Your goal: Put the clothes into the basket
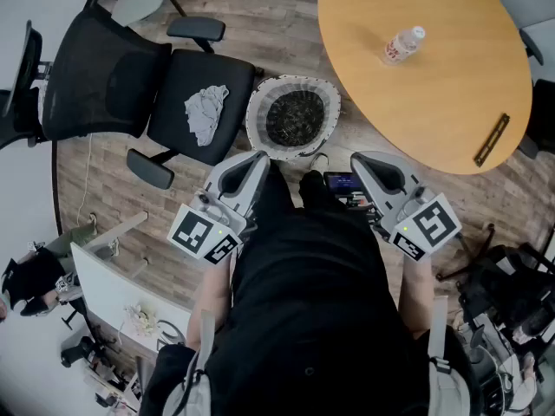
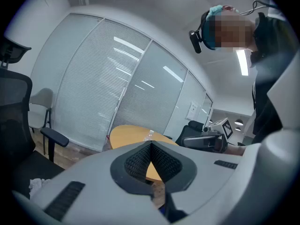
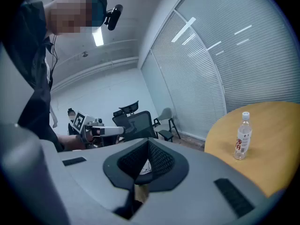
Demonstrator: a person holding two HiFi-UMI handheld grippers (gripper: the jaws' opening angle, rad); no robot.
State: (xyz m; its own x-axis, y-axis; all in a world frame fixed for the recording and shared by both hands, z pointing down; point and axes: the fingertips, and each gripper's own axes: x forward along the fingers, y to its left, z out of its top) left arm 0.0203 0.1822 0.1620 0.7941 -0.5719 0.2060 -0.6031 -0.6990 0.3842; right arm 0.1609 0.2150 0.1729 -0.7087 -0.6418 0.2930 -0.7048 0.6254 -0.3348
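A crumpled grey cloth (image 1: 205, 111) lies on the seat of a black office chair (image 1: 195, 102). Just right of the chair, a round white basket (image 1: 293, 117) with a dark inside stands on the wood floor. My left gripper (image 1: 257, 158) is held in front of my body, pointing toward the basket's near rim, shut and holding nothing. My right gripper (image 1: 361, 159) is beside it at the same height, also shut with nothing in it. In the left gripper view the jaws (image 2: 151, 145) meet, and the cloth (image 2: 35, 185) shows low at the left.
A round wooden table (image 1: 434, 94) fills the upper right, with a water bottle (image 1: 403, 45) and a dark strip (image 1: 491, 139) on it. The bottle (image 3: 242, 136) stands upright in the right gripper view. Cluttered furniture sits at the lower left and right.
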